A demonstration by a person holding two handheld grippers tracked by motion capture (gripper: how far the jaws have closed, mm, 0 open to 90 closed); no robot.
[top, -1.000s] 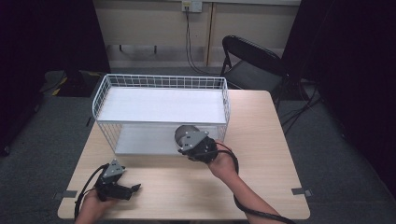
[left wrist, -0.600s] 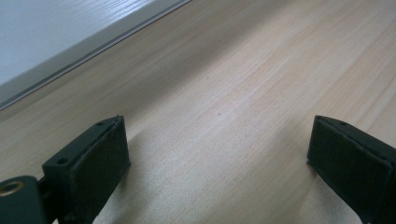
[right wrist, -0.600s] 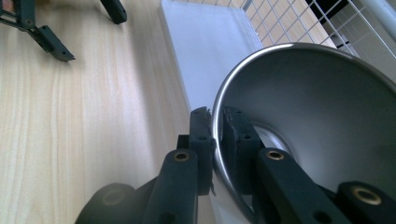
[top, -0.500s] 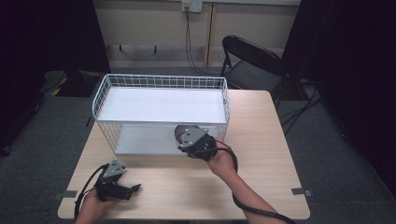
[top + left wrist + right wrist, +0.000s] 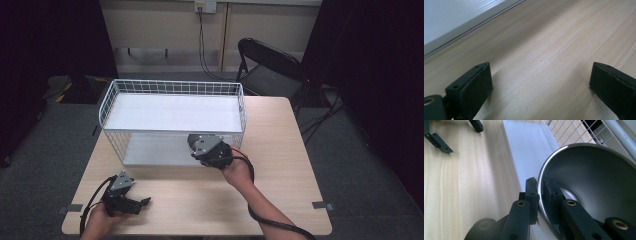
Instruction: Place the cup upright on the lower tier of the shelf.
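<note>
**A:** In the high view, where is the thing you work with?

**B:** My right gripper [image 5: 200,148] is at the front side of the white wire basket rack [image 5: 114,102], which stands on the far half of the light wooden table [image 5: 280,180]. The gripper's body covers what it carries there. My right forearm comes in from the near edge and goes diagonally toward the rack, with the wrist raised above the tabletop. My left gripper [image 5: 139,205] rests low near the front left corner of the table, well apart from the rack.

**A:** And the left gripper view?

**B:** My two black pads [image 5: 471,85] are spread wide, and nothing is between them. I see the bare wood and, farther off, the pale edge of the rack's lower shelf [image 5: 461,25].

**A:** What does the right gripper view tell you?

**B:** Here the thing is clear: a shiny round steel bowl [image 5: 599,182]. My right gripper [image 5: 539,182] pinches its thin rim, one pad inside and one outside, pressed together on the metal. The bowl is tilted, with its opening toward the camera, above the white lower shelf [image 5: 529,147] at the open front of the rack.

**A:** How will it handle, do you think?

**B:** I judge it is light and stiff, so it will not bend or break. But polished steel is slippery, and a rim grip at one side lets the bowl swing. I think the rim is the only good place to hold; the wall is too smooth and too wide.
</note>
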